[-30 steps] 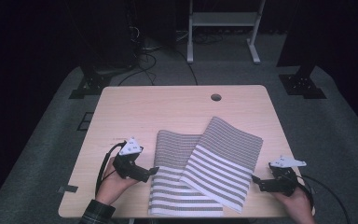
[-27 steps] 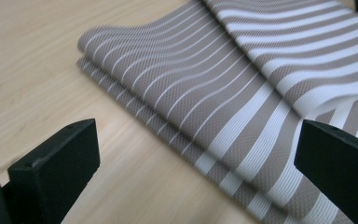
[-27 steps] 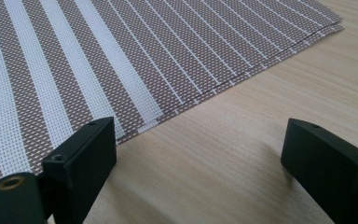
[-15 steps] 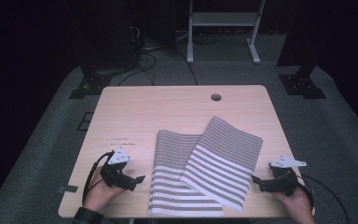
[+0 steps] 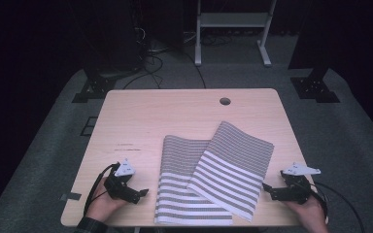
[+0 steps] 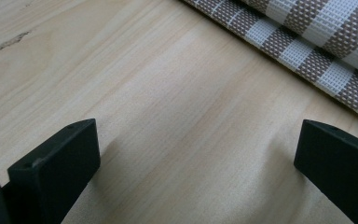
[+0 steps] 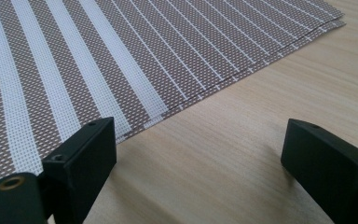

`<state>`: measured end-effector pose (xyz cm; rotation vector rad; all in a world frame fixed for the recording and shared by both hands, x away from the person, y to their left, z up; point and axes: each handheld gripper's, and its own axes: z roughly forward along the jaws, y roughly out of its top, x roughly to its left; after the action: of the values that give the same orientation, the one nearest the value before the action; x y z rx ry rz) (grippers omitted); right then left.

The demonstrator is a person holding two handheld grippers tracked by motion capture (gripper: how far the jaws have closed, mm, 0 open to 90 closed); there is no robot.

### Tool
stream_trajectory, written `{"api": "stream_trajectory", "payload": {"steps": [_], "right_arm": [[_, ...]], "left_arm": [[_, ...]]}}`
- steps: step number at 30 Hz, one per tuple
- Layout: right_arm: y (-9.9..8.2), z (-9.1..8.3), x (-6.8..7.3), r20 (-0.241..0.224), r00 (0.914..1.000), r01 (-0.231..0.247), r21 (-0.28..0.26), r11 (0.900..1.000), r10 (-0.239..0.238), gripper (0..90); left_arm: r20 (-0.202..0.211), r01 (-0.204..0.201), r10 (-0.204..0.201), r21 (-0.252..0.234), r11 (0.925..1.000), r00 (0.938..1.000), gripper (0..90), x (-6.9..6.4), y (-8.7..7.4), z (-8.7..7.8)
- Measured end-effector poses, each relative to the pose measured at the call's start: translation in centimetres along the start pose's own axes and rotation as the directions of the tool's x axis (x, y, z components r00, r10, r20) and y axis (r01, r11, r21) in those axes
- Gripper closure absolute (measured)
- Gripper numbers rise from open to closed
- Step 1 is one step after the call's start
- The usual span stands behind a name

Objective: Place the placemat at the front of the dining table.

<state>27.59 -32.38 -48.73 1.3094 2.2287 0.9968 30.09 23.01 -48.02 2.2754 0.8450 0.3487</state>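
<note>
Two placemats sat on the near half of the bench (image 5: pixel 141 121), the right placemat (image 5: pixel 235 165) angled and overlapping the left placemat (image 5: pixel 179 189), with the left claw (image 5: pixel 141 193) just off their left edge and the right claw (image 5: pixel 267 190) near the right edge.

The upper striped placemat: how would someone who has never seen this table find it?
On the wooden table, look at the near edge between the two claws. Two striped mats overlap there; the upper striped placemat lies tilted across the right of the straight lower mat.
</note>
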Motion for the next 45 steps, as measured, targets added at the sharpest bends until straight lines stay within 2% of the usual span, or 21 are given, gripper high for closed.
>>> {"api": "stream_trajectory", "payload": {"steps": [3, 9, 12, 16, 24, 27, 35, 36, 41, 43, 45], "right_arm": [[0.1, -0.1, 0.1, -0.005, 1.0, -0.004, 0.007, 1.0, 0.004, 9.3], [0.8, -0.5, 0.8, -0.019, 0.9998, -0.004, -0.02, 0.9998, 0.004, 9.4], [1.9, -0.7, 0.9, -0.032, 0.9993, -0.017, -0.021, 0.9996, 0.017, 9.5], [2.6, -0.9, 0.7, -0.027, 0.9992, -0.03, -0.028, 0.9991, 0.03, 9.7], [4.6, -0.4, -0.2, 0.015, 0.9998, -0.012, -0.028, 0.9995, 0.013, 12.6], [5.2, -0.3, -0.8, 0.021, 0.9992, -0.032, -0.042, 0.9986, 0.033, 14.4], [6.4, 0.7, -2.1, 0.06, 0.9976, -0.03, -0.05, 0.9983, 0.033, 17.9], [6.6, 0.9, -2.5, 0.06, 0.9974, -0.036, -0.056, 0.9978, 0.04, 21.5], [7.1, 1.5, -3.1, 0.069, 0.9965, -0.045, -0.052, 0.9976, 0.048, 25.2], [7.5, 2.0, -3.4, 0.08, 0.9954, -0.05, -0.051, 0.9974, 0.054, 31.0], [7.6, 2.1, -3.6, 0.083, 0.995, -0.052, -0.05, 0.9974, 0.056, 32.9]], "left_arm": [[-0.002, 0.003, -0.003, -0.019, 0.9998, 1.0, 0.0, 0.0, -0.2, 0.0], [-0.003, 0.008, -0.008, -0.033, 0.9994, 1.0, 0.0, 0.0, -0.3, 0.1], [-0.003, 0.004, -0.005, -0.039, 0.9992, 1.0, 0.0, 0.0, -0.4, 0.1], [0.0, 0.001, -0.001, -0.049, 0.9988, 1.0, 0.0, 0.1, -0.5, 0.1], [0.0, 0.0, 0.0, -0.049, 0.9988, 1.0, 0.0, 0.1, -0.5, 0.1], [0.0, 0.0, 0.0, -0.049, 0.9988, 1.0, 0.0, 0.1, -0.5, 0.1], [0.0, 0.0, 0.0, -0.049, 0.9988, 1.0, 0.0, 0.1, -0.5, 0.1], [0.0, 0.0, 0.0, -0.049, 0.9988, 1.0, 0.0, 0.1, -0.5, 0.1], [-0.001, 0.0, 0.0, -0.049, 0.9988, 1.0, 0.0, 0.1, -0.5, 0.1], [0.0, 0.001, -0.001, -0.049, 0.9988, 1.0, 0.0, 0.1, -0.5, 0.1], [0.0, 0.0, 0.0, -0.048, 0.9988, 1.0, 0.0, 0.1, -0.5, 0.1]]}}
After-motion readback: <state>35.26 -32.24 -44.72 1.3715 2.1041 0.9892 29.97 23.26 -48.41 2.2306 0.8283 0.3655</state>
